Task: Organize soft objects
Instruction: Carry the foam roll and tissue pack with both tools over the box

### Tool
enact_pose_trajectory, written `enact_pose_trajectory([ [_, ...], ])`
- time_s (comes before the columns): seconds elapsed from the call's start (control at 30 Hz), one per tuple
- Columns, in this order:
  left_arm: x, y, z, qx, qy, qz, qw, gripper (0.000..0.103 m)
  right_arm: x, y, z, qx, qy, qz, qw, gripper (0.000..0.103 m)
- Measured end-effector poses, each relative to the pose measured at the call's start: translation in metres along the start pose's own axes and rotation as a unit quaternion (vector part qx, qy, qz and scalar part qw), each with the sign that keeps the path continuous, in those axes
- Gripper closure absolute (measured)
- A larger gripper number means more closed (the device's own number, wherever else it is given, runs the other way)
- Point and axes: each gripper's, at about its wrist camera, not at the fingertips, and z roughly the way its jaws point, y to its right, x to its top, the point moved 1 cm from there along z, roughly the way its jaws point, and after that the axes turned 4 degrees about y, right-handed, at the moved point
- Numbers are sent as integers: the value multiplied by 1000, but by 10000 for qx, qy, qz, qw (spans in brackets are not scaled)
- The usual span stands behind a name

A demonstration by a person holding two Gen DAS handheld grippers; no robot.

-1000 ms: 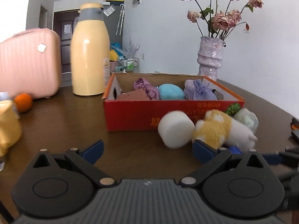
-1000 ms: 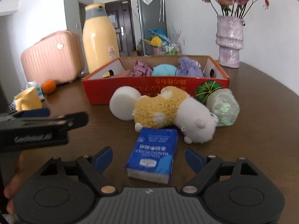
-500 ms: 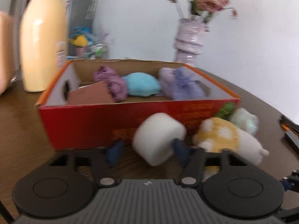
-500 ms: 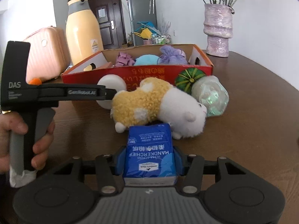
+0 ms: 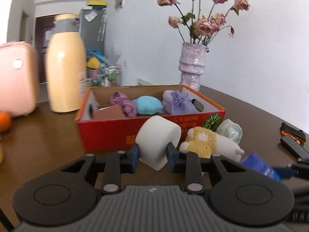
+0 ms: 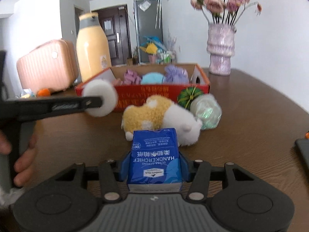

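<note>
My left gripper [image 5: 152,154] is shut on a white foam cylinder [image 5: 157,141] and holds it above the table in front of the red cardboard box [image 5: 108,135]. It also shows in the right wrist view [image 6: 100,100]. My right gripper [image 6: 154,166] is shut on a blue handkerchief tissue pack [image 6: 155,158], lifted off the table. The box [image 6: 143,91] holds a purple cloth, a light blue soft ball [image 5: 148,105] and a lilac pouch [image 5: 177,103]. A yellow and white plush toy [image 6: 160,119] lies on the table in front of the box.
A green striped ball [image 6: 188,96] and a pale green wrapped ball [image 6: 207,112] lie beside the plush. A yellow thermos [image 5: 64,67], a pink suitcase [image 5: 16,79] and an orange [image 5: 3,121] stand left. A vase of dried roses [image 5: 192,65] stands behind the box. Black tools [image 5: 293,139] lie right.
Both grippers were open a second ago. The left has shut on the white foam cylinder and lifted it. The right has shut on the blue tissue pack and raised it.
</note>
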Motion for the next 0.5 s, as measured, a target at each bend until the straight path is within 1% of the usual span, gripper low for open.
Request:
enact_pose_trajectory([
  [0.1,-3,3,-37,155,-6,18,9999,73,4,-3,-23,59,252,-44,9997,53],
  [0.23,-14,17,-87,517,352,306,9976,73,7,-7,-52,64,566,-65,9984,53],
  [0.37,-20,30,-136,584,612,261,9961,73,9,-11,-76,143,785,-82,9968,53],
  [0.5,-23,41,-170,676,755,230,9946,73,11,-19,-102,255,1013,-172,9944,53],
])
